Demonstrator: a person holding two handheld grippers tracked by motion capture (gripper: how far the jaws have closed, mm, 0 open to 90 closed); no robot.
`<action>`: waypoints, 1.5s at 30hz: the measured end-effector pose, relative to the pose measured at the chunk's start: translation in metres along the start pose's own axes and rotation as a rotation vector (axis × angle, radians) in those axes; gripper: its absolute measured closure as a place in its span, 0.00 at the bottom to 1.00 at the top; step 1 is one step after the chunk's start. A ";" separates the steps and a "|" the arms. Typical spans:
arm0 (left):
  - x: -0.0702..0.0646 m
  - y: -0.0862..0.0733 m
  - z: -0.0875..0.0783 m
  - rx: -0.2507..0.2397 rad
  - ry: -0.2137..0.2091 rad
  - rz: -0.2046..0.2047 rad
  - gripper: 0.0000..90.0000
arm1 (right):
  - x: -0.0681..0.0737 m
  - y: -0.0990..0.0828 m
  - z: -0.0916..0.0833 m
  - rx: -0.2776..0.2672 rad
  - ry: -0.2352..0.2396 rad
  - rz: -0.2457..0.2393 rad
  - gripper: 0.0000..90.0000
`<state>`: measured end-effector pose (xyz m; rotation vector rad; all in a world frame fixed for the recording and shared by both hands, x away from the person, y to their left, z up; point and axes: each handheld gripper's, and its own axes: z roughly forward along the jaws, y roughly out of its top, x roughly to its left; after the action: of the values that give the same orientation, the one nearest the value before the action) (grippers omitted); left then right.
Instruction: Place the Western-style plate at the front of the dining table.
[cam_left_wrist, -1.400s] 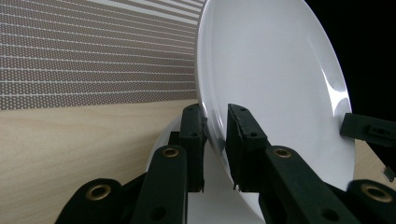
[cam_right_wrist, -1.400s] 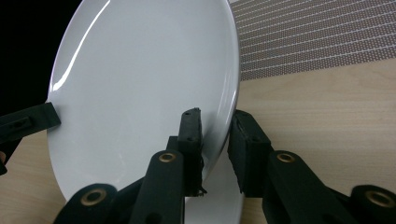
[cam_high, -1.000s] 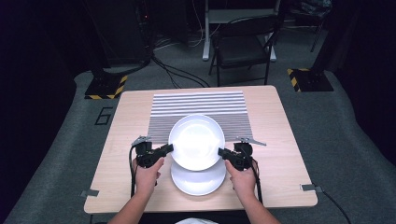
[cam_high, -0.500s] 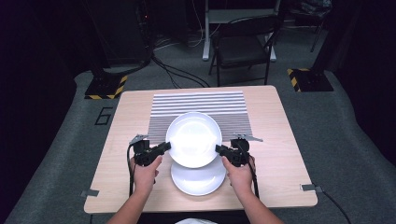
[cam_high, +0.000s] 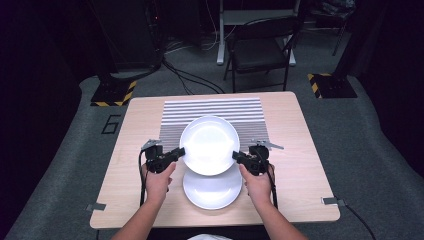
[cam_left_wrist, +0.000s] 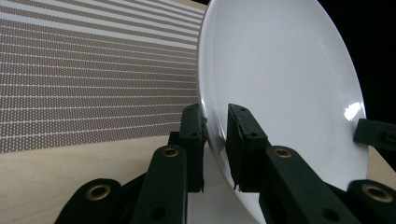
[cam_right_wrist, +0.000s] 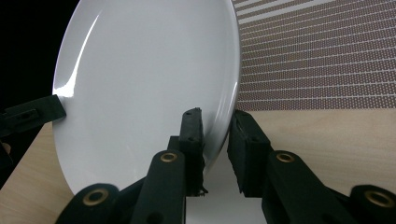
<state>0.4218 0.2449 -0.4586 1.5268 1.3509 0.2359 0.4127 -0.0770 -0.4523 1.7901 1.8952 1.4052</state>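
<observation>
Both my grippers and the upper plate (cam_high: 209, 144) have drifted a little toward me over the last second, so it now overlaps the lower plate (cam_high: 212, 190) slightly more. That upper plate is round, glossy white, smooth as glazed ceramic, with a shallow dished centre and a thin rim; I carry it between my hands, partly over the striped mat (cam_high: 212, 112) and partly over the lower plate, which lies flat on the pale wood-grain bench (cam_high: 300, 150). My left gripper (cam_high: 179, 151) is clenched on the plate's left rim, my right gripper (cam_high: 236, 155) on its right rim, jaws pointing inward, forearms reaching up from the bench's near edge.
</observation>
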 end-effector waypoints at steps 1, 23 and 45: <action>0.000 0.000 0.000 0.000 0.000 0.000 0.85 | 0.000 0.000 0.000 0.000 0.000 0.000 0.84; 0.000 0.023 0.011 -0.014 0.021 0.012 0.85 | 0.005 0.024 0.007 -0.022 -0.023 -0.036 0.84; 0.004 0.041 0.020 -0.013 0.043 0.023 0.85 | 0.004 0.047 0.023 -0.013 -0.032 -0.042 0.84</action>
<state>0.4621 0.2439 -0.4378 1.5345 1.3632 0.2927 0.4595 -0.0705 -0.4294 1.7464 1.8924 1.3639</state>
